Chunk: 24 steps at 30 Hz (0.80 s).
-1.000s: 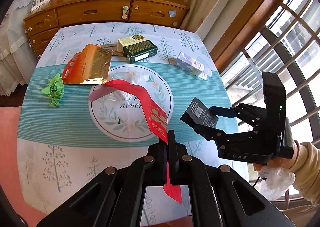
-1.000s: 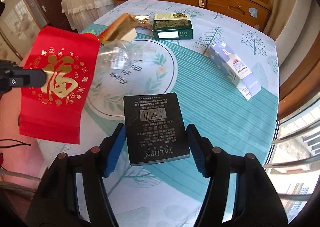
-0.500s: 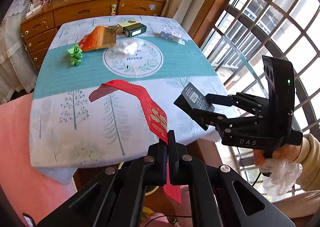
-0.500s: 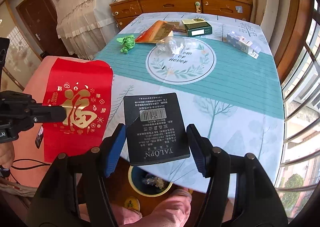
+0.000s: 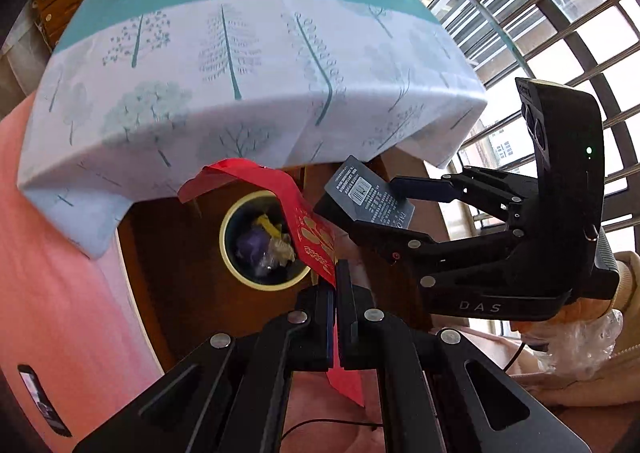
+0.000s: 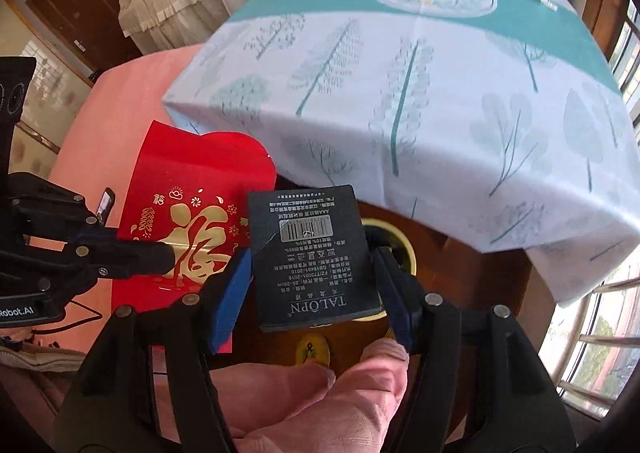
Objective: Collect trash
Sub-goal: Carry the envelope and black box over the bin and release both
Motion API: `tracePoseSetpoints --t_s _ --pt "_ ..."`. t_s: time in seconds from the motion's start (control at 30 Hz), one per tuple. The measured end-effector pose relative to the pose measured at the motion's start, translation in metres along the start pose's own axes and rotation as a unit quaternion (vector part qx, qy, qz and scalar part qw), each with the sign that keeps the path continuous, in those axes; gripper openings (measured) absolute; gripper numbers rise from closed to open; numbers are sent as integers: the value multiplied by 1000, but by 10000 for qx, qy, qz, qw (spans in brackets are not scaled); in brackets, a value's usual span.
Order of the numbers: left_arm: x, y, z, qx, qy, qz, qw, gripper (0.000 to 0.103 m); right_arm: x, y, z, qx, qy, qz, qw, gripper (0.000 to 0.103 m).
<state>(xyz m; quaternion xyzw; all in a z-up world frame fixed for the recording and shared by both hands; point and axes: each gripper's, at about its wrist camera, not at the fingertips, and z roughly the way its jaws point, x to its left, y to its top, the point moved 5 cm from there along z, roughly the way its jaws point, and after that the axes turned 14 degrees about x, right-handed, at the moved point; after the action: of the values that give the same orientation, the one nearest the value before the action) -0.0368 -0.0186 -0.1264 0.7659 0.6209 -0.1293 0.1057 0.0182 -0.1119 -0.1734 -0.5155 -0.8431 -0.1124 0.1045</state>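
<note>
My left claw pinches a red envelope, hanging curled above the bin. My right claw grips a flat black box, barcode up.

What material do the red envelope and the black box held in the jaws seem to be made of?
Red envelope: likely thin glossy paper; it bends and carries shiny gold print. Black box: probably matte cardboard, with flat faces, crisp edges and a printed barcode label.

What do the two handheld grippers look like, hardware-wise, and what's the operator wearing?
Both are black linkage frames with silver rivets. The right gripper has blue pads; in the left wrist view its body reads "DAS", with a green light on its camera housing. The left gripper has dark fingers and reads "Robot.AI". A cream sleeve shows behind the right one.
</note>
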Motion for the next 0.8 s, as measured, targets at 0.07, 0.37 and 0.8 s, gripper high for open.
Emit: tracePoseSetpoints --t_s 0.07,0.37,0.8 --pt "5 -4 29 120 74 -2 9999 1 -7 -10 28 209 -8 197 9996 59" --pt "45 3 180 541 69 -290 9981 2 -58 -49 175 775 -80 1340 9879 59" --pt "103 49 309 431 84 -752 9962 13 -119 -35 293 686 240 1854 9800 60"
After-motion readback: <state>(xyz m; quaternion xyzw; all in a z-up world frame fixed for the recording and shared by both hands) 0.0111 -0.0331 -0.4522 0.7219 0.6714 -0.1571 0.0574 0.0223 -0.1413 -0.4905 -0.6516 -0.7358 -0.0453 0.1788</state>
